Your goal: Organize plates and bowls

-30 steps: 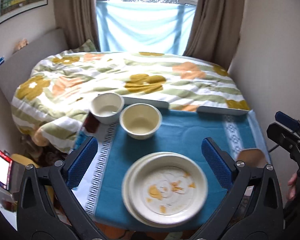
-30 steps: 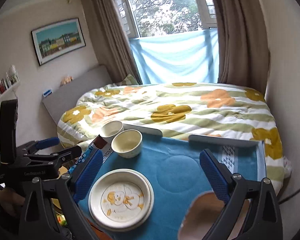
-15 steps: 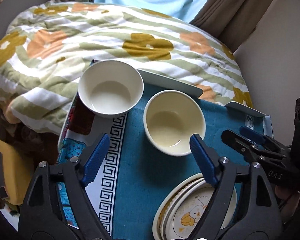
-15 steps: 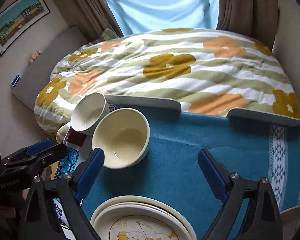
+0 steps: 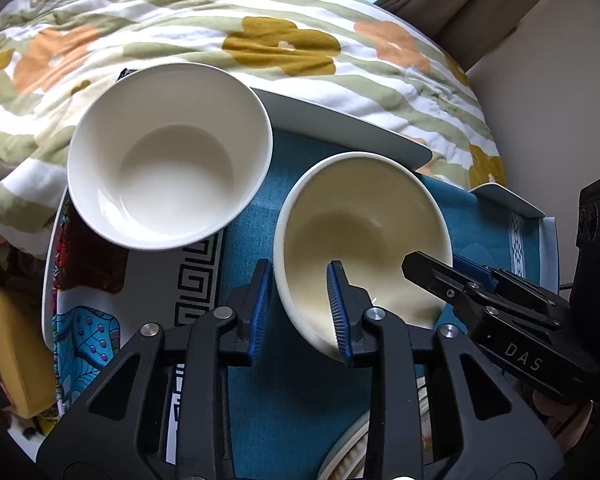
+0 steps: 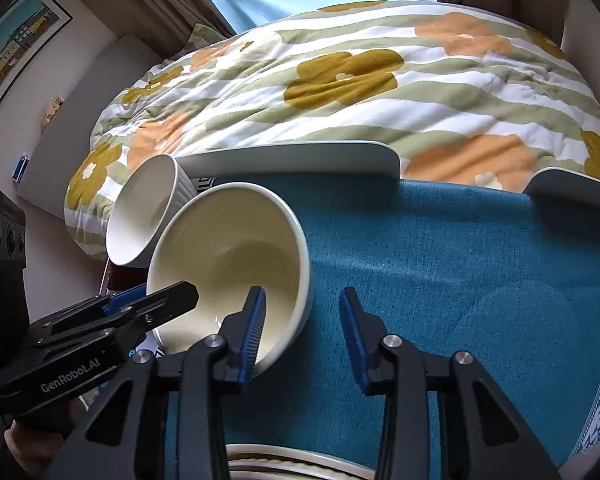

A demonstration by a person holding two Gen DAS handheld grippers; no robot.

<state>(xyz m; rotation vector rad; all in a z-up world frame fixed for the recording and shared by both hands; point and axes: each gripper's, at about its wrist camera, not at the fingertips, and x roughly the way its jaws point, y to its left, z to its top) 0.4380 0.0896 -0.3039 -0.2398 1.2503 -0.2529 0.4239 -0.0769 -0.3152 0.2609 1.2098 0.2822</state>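
A cream bowl stands on the blue cloth, with a white bowl just left of it. My left gripper straddles the cream bowl's near left rim, one finger inside and one outside. Its jaws are closing and the pads look pressed on the wall. My right gripper straddles the near right rim. Its jaws are closing too, and the outer finger still stands clear of the wall. A stack of plates shows at the bottom edge.
The blue cloth covers a small table with raised grey edge strips at the back. A bed with a flowered quilt lies right behind. A patterned mat lies under the white bowl. A person's hand holds the left gripper.
Both grippers dropped and moved forward from above the plates to the cream bowl, tilting down. Their jaws went from wide open to narrow, each now over the bowl's rim.
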